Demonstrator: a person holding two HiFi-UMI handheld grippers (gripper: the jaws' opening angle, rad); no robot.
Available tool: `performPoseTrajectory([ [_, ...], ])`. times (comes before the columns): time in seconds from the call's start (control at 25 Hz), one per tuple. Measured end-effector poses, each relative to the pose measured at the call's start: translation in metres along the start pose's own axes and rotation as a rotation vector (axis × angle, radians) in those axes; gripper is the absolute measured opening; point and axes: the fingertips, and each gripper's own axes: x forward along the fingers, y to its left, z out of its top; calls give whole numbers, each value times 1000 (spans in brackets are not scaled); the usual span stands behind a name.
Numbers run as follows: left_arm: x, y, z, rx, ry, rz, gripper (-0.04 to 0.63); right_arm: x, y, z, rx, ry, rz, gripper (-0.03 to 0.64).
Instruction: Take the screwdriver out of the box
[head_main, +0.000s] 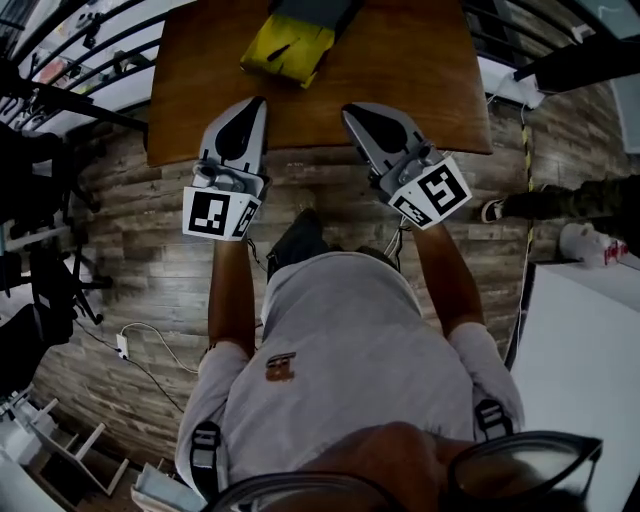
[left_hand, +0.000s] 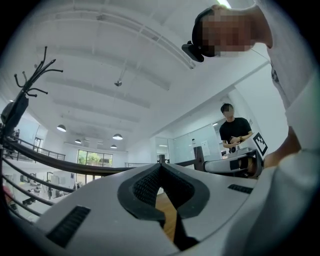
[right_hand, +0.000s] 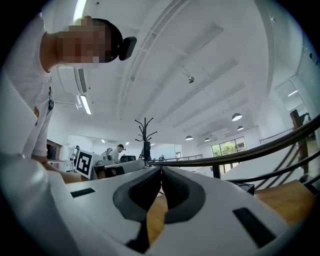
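In the head view a yellow and dark box (head_main: 290, 45) lies at the far middle of the brown wooden table (head_main: 430, 80). No screwdriver shows in any view. My left gripper (head_main: 258, 101) reaches over the table's near edge, its jaws closed tip to tip with nothing between them. My right gripper (head_main: 347, 108) is beside it over the same edge, pointing toward the box, also shut and empty. Both stop short of the box. In the left gripper view the jaws (left_hand: 160, 165) meet against the ceiling; the right gripper view shows the same (right_hand: 161, 170).
A dark railing (head_main: 70, 60) runs behind the table on the left. A white table (head_main: 585, 380) stands at the right. A cable and plug (head_main: 122, 345) lie on the plank floor. A person in black (left_hand: 232, 131) stands in the distance, and a coat rack (right_hand: 145, 131).
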Motion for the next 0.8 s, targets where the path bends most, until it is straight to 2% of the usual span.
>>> performPoseTrajectory([
  [0.36, 61, 90, -40, -1, 48, -99, 20, 94, -54, -11, -19, 31, -77, 32],
  [0.6, 93, 132, -74, -14, 95, -141, 18, 128, -80, -25, -26, 67, -124, 32],
  [0.8, 117, 152, -98, -2, 146, -165, 20, 141, -103, -35, -16, 96, -148, 32],
])
